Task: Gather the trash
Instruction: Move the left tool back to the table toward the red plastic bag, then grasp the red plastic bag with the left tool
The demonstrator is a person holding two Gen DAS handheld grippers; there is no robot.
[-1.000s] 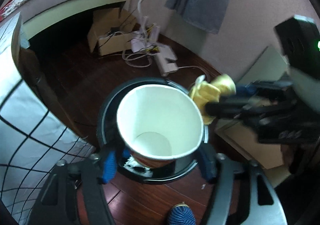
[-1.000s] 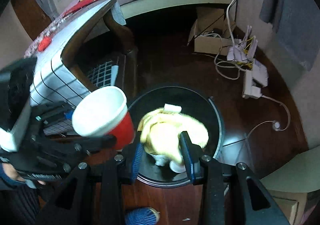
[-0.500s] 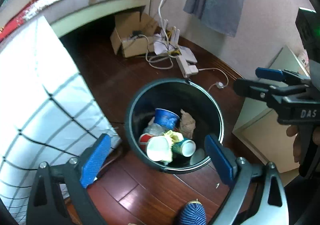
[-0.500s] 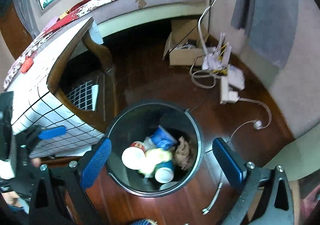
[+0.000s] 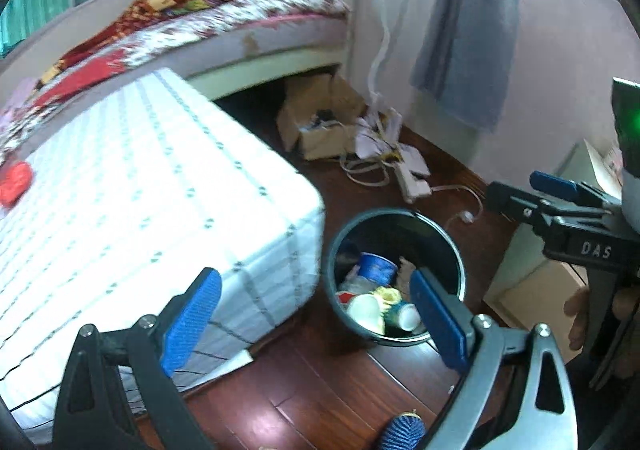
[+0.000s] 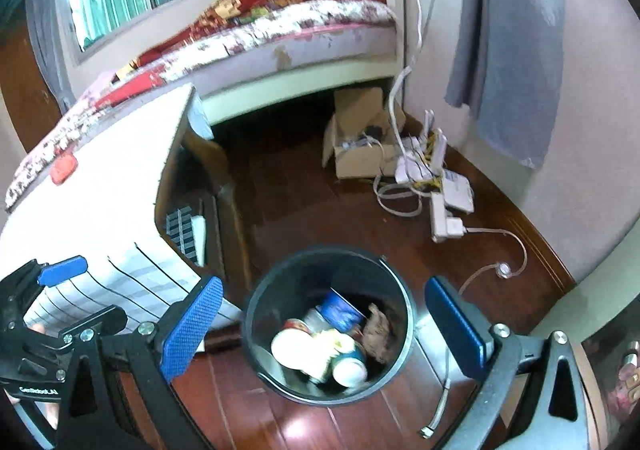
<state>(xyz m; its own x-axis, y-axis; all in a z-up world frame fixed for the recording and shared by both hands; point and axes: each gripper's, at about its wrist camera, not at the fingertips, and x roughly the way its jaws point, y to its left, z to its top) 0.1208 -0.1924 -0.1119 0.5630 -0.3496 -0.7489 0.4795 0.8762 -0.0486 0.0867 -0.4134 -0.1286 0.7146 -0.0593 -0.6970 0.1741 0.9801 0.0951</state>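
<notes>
Both tongs gape wide and hold nothing. The round black plastic trash bin (image 6: 326, 324) stands on the floor below and between the right tongs (image 6: 324, 328), nearer them than the left tongs (image 5: 316, 320) (it holds a white paper cup (image 6: 290, 348) and other litter).
</notes>
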